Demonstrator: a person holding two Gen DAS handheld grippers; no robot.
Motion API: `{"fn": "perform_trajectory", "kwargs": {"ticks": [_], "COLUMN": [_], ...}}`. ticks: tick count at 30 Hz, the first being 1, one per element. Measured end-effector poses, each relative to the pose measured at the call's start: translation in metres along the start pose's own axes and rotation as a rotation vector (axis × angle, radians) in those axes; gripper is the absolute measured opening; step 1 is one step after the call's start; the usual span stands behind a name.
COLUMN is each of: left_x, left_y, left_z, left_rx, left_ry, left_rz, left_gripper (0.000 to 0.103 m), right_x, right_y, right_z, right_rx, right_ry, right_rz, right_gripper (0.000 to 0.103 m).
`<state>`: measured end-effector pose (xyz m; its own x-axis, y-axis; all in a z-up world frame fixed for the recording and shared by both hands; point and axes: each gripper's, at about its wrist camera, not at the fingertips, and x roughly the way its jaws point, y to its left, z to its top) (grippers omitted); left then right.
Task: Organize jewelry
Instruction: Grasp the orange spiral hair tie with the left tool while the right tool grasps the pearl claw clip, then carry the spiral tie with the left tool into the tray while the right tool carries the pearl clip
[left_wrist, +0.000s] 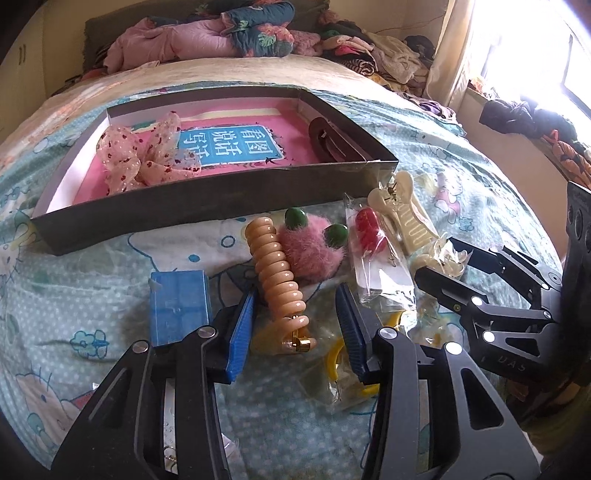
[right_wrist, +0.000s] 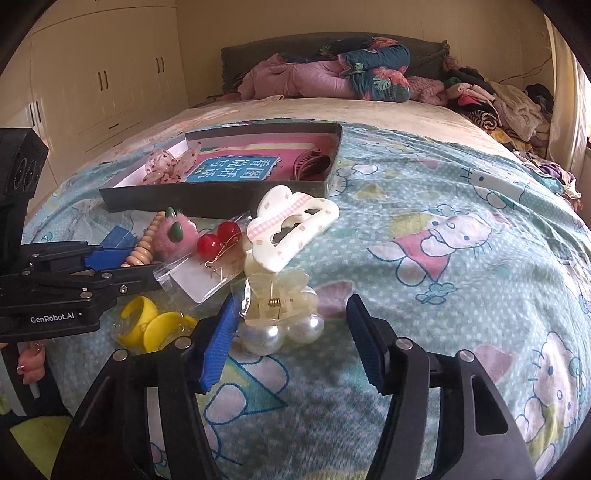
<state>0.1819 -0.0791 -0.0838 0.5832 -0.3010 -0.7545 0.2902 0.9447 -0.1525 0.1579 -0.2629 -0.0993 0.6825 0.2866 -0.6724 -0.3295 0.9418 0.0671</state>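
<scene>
Left gripper (left_wrist: 295, 325) fingers spread, nothing clamped; the peach spiral hair clip (left_wrist: 276, 275) lies between them on the bed (left_wrist: 110, 325). Right gripper (right_wrist: 291, 339) fingers also spread and empty, with the clear pearl claw clip (right_wrist: 279, 314) just inside the left fingertip.

Risks, my read:
- Spiral clip sits nearer the left finger than the right — a close from here may push it sideways before it clamps. Glossy ribbed surface, could squirt out.
- Pink fuzzy clip (left_wrist: 312, 249) touches the spiral's right side just past the fingertips; it may get dragged along.
- Bagged yellow rings (left_wrist: 354, 362) lie under the right finger — plastic could snag.
- Soft bedding: pressing down sinks things, grip height uncertain.
- Both grippers are close together over one pile; collision likely if both move at once.

Spiral clip's long axis runs roughly along the fingers, tilted slightly left at the far end; gold clasp end points back toward the wrist, other end toward the dark tray (left_wrist: 221, 206). Good axis for a crosswise pinch.
</scene>
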Motion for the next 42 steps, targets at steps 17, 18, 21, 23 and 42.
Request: {"fn": "perform_trajectory", "kwargs": {"ticks": [17, 18, 21, 23, 42], "left_x": [-0.024, -0.026, -0.032, -0.036, -0.069], "left_y": [0.002, 0.003, 0.004, 0.005, 0.058], "left_z": [0.004, 0.004, 0.007, 0.008, 0.018], "left_rx": [0.014, 0.011, 0.003, 0.000, -0.126], "left_ry": [-0.077, -0.084, -0.102, -0.115, -0.212], "left_rz": [-0.014, -0.015, -0.020, -0.019, 0.011], "left_gripper": [0.018, 0.018, 0.018, 0.018, 0.018], "right_x": [-0.028, -0.029, -0.034, -0.037, -0.035], "right_y": [-0.006, -0.006, -0.003, 0.000, 0.046], "right_z": [-0.003, -0.003, 0.000, 0.002, 0.046], "right_rx": [0.011, 0.012, 0.013, 0.008, -0.073], "right_ry": [-0.045, -0.046, -0.051, -0.058, -0.096], "right_rz": [-0.020, -0.022, -0.025, -0.023, 0.015], "right_gripper": [0.042, 0.042, 0.042, 0.042, 0.042]}}
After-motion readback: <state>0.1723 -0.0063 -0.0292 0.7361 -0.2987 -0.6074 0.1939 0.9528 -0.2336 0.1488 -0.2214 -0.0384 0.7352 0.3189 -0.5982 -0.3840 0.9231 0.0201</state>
